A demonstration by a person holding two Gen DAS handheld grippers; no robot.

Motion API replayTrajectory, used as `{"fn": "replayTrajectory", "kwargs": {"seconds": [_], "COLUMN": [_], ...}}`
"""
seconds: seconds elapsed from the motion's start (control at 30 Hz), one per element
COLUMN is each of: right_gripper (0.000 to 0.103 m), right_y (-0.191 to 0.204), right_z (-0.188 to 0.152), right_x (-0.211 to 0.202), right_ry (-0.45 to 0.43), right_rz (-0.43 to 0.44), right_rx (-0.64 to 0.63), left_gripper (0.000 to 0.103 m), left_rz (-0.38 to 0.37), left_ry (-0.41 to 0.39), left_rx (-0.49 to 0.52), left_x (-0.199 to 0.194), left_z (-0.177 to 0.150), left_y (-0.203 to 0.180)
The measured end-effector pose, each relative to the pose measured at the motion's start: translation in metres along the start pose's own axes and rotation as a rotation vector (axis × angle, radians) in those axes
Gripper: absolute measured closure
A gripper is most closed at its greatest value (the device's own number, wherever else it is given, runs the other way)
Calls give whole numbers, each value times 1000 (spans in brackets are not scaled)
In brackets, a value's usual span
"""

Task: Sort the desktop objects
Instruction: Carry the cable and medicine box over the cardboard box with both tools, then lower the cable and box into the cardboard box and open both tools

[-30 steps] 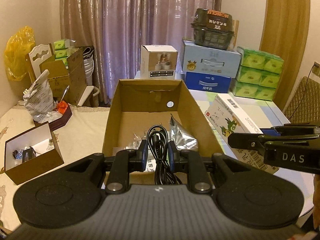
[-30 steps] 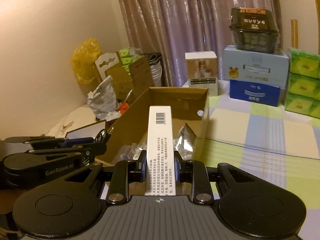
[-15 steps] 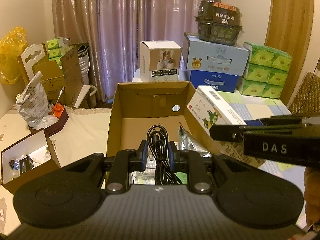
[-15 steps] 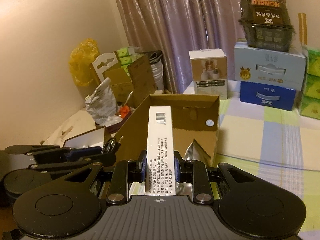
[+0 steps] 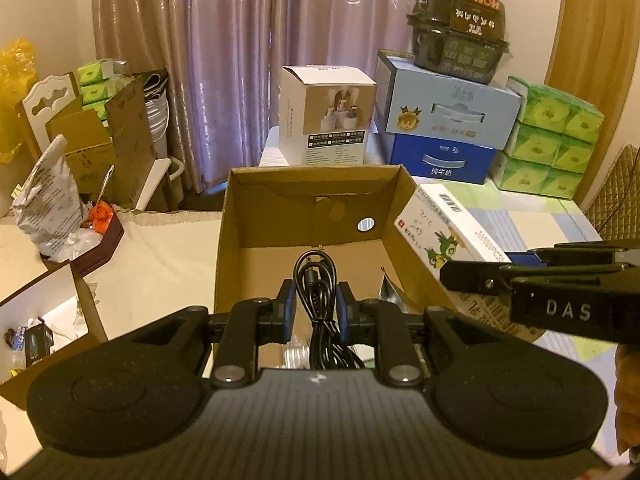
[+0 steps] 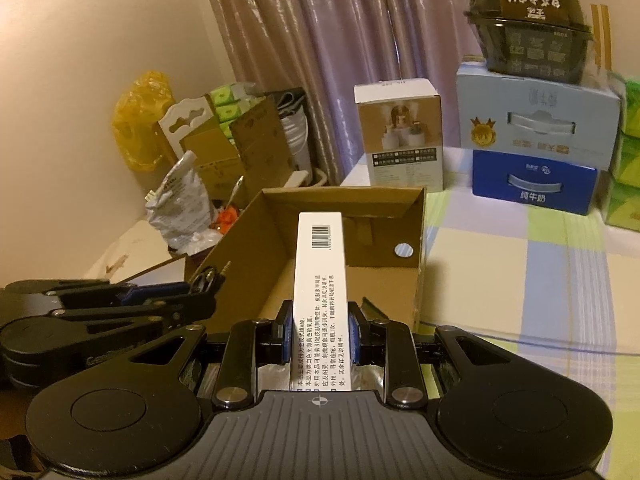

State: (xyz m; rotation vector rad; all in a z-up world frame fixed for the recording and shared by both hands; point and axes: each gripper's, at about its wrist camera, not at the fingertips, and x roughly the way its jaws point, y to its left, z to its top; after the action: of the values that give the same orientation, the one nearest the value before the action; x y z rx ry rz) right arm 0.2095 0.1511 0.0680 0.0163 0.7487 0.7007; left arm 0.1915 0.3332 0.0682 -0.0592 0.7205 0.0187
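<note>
The left gripper (image 5: 315, 305) pinches a bundle of black cable (image 5: 316, 300) between its blue pads and holds it over the near end of the open brown cardboard box (image 5: 236, 232). The right gripper (image 6: 319, 330) squeezes a long white carton with a barcode and green bird pictures (image 6: 318, 280), which points out over the same box. In the left view this white carton (image 5: 448, 228) sits above the right wall of the box. A crinkly silver foil bag (image 5: 394, 296) lies inside the box. The box stands on a table with a checked cloth (image 6: 520, 280). A white product box (image 5: 326, 116) and a blue milk case (image 5: 440, 158) stand behind.
</note>
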Motion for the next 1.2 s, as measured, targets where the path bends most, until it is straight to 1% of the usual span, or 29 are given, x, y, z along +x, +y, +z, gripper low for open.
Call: {"fn": "replayTrajectory", "kwargs": {"seconds": [0.13, 0.47, 0.57, 0.8, 0.83, 0.9, 1.03, 1.07, 1.1, 1.13, 1.2], "right_gripper": [80, 80, 80, 80, 80, 80, 79, 78, 73, 69, 53], "right_y": [-4, -16, -18, -20, -18, -16, -12, -13, -13, -13, -14], "right_z": [6, 13, 14, 18, 19, 21, 30, 33, 35, 37, 39], "right_x": [12, 35, 38, 43, 43, 46, 56, 59, 61, 60, 52], "right_ry": [8, 25, 27, 27, 27, 27, 16, 13, 15, 12, -12], "right_rz": [-1, -10, -15, -13, -11, -7, 3, 12, 16, 19, 22], "right_rx": [-2, 12, 19, 26, 26, 28, 41, 49, 55, 58, 62], "left_gripper": [86, 86, 83, 83, 82, 77, 73, 68, 62, 60, 55], "left_rz": [3, 3, -1, 3, 5, 7, 21, 23, 25, 22, 23], "left_ry": [6, 28, 25, 6, 4, 2, -2, -3, -5, -4, -3], "left_rx": [19, 19, 0, -12, -15, -18, -26, -30, -34, -35, -37], "left_x": [14, 39, 43, 31, 28, 24, 16, 14, 11, 9, 4], "left_z": [8, 16, 20, 20, 18, 15, 8, 7, 6, 4, 1], "left_y": [-1, 5, 9, 14, 15, 16, 18, 18, 19, 19, 19]}}
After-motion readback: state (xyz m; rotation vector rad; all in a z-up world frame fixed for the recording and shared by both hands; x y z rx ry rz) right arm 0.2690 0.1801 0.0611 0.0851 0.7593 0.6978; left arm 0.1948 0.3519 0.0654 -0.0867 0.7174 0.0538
